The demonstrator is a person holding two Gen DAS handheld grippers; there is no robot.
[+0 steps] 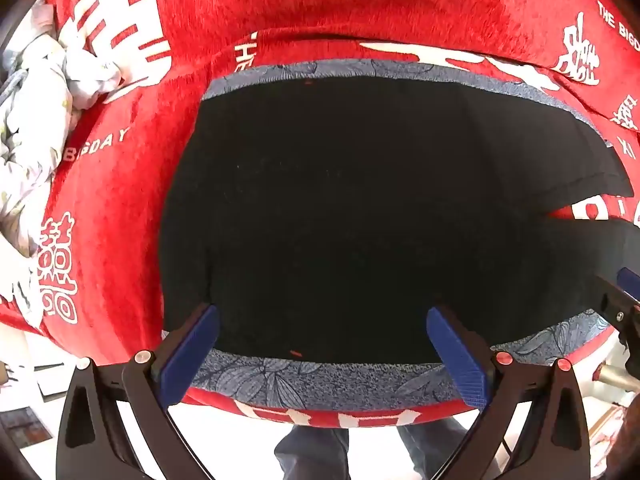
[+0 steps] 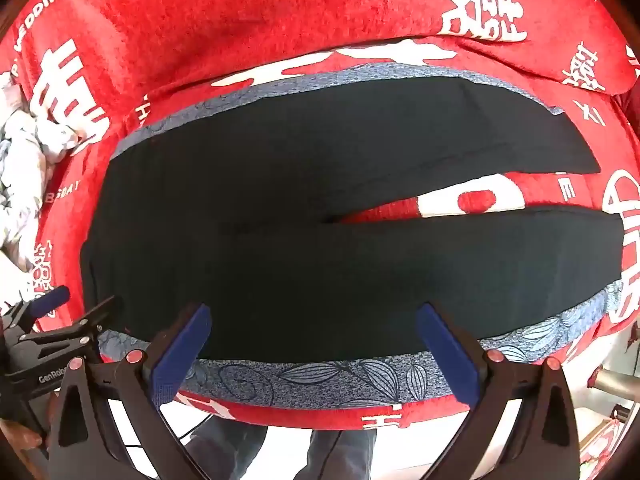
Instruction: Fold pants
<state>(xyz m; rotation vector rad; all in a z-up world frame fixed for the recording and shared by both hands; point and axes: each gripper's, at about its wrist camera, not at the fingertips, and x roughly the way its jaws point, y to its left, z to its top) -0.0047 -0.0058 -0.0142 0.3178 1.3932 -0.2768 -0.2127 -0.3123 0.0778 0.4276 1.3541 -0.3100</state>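
Observation:
Black pants (image 1: pixel 340 208) lie flat on a blue-grey leaf-patterned cloth (image 1: pixel 280 380), waist to the left, both legs spread apart to the right with red cover showing between them (image 2: pixel 460 200). The pants also fill the right wrist view (image 2: pixel 280 248). My left gripper (image 1: pixel 322 316) is open and empty, its blue fingertips hovering at the pants' near edge by the waist. My right gripper (image 2: pixel 312 312) is open and empty above the near leg's edge. The left gripper shows at the right view's lower left (image 2: pixel 52 320).
A red cover with white characters (image 1: pixel 280 8) drapes the surface. A crumpled white floral cloth (image 1: pixel 36 120) lies at the left. The surface's near edge (image 2: pixel 320 416) is just below the grippers, with the person's legs and the floor beneath.

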